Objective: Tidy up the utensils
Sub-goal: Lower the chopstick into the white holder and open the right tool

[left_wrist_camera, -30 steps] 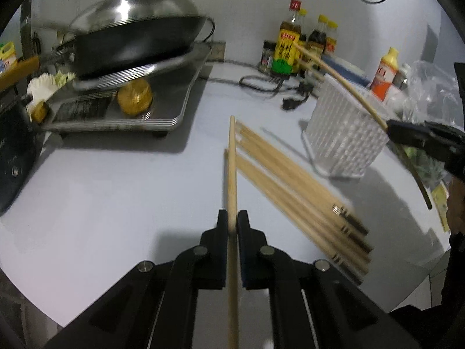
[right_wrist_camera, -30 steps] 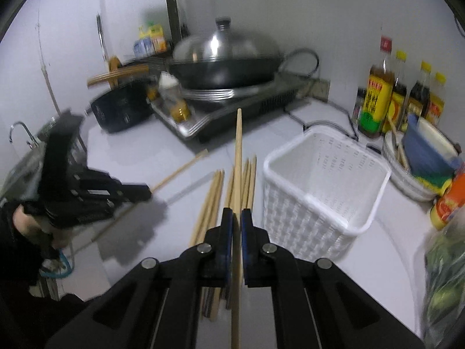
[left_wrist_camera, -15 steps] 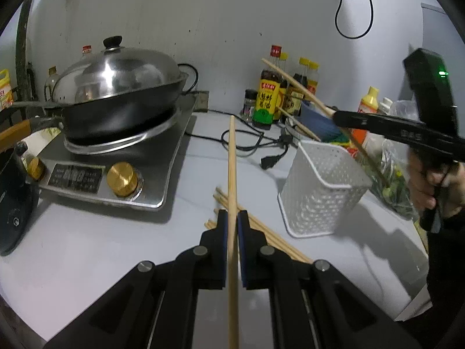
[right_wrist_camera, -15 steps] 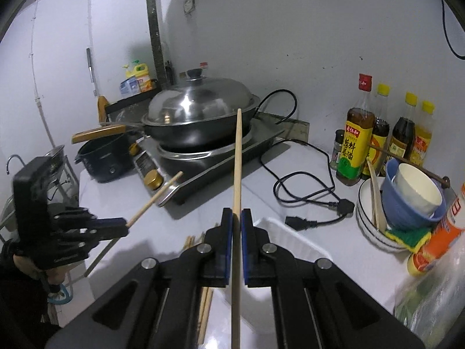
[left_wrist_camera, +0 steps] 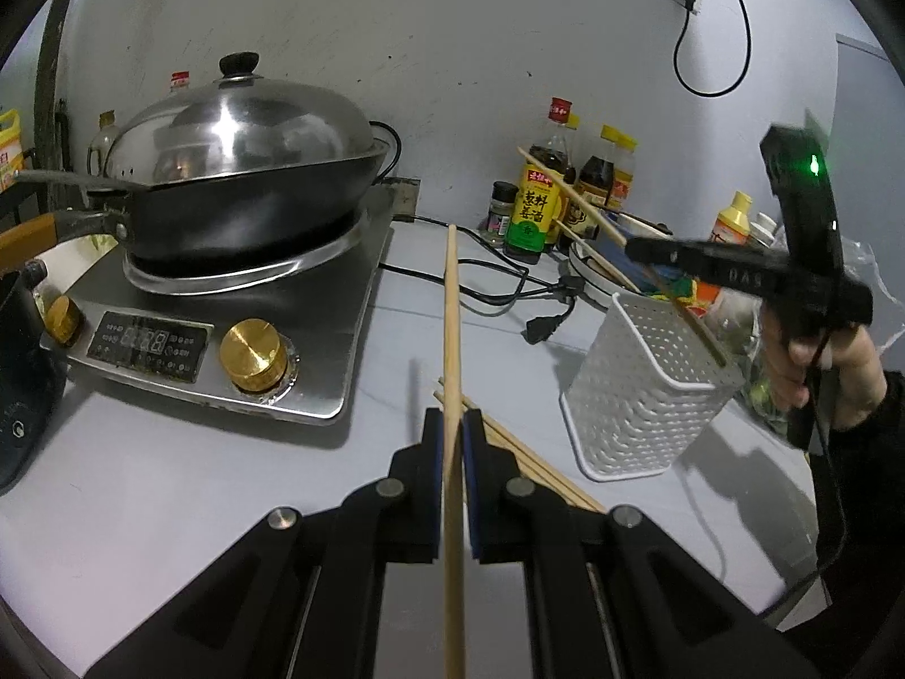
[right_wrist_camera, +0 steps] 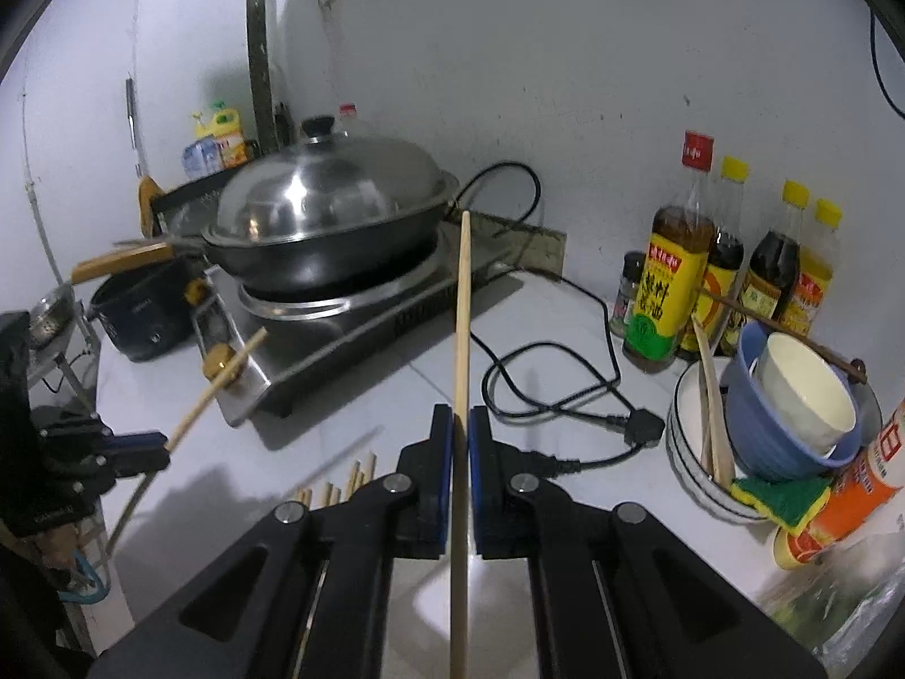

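My left gripper (left_wrist_camera: 451, 424) is shut on a long wooden chopstick (left_wrist_camera: 451, 317) that points forward above the counter. My right gripper (right_wrist_camera: 461, 424) is shut on another wooden chopstick (right_wrist_camera: 462, 305). In the left wrist view the right gripper (left_wrist_camera: 729, 269) is at the right, holding its chopstick (left_wrist_camera: 571, 192) slanted over the white perforated basket (left_wrist_camera: 639, 396). Several loose chopsticks (left_wrist_camera: 526, 458) lie on the counter beside the basket. In the right wrist view their ends (right_wrist_camera: 339, 481) show at lower left, and the left gripper (right_wrist_camera: 85, 452) is at the far left.
An induction cooker (left_wrist_camera: 237, 305) with a lidded wok (left_wrist_camera: 249, 170) stands at the left. Sauce bottles (right_wrist_camera: 679, 277), stacked bowls (right_wrist_camera: 786, 407), a sponge (right_wrist_camera: 780, 498) and a black power cord (right_wrist_camera: 565, 396) are at the back right. A dark pot (right_wrist_camera: 147, 311) sits left of the cooker.
Both grippers have risen from the counter with their chopsticks. The right gripper has moved over the basket, which is no longer in its view.
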Available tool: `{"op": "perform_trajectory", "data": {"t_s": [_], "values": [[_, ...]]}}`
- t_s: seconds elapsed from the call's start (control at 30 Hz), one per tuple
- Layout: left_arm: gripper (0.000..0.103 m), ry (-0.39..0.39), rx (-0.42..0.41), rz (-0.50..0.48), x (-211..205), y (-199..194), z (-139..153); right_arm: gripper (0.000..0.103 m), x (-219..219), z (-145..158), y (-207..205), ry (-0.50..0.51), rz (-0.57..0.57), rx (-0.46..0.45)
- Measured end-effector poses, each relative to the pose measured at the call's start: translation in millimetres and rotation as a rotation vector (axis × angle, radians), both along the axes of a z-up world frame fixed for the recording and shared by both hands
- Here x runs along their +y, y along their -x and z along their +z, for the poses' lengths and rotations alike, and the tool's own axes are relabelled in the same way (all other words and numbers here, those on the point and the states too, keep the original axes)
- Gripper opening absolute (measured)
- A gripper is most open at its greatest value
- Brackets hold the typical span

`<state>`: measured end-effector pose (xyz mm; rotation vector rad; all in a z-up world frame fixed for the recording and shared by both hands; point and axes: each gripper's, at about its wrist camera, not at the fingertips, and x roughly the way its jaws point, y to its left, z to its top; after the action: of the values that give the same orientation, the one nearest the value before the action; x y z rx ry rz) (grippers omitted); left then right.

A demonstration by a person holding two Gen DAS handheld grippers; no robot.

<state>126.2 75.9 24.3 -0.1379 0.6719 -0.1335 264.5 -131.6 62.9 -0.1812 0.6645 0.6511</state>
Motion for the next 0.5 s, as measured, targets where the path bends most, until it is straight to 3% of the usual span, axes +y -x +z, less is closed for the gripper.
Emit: {"op": "perform_trajectory", "data": {"t_s": [0.5], "values": [[0.006, 0.001, 0.005, -0.024, -11.5, -3.1, -3.9, 0.005, -0.7, -39.2, 10.7, 0.068, -0.023, 0.049]]}}
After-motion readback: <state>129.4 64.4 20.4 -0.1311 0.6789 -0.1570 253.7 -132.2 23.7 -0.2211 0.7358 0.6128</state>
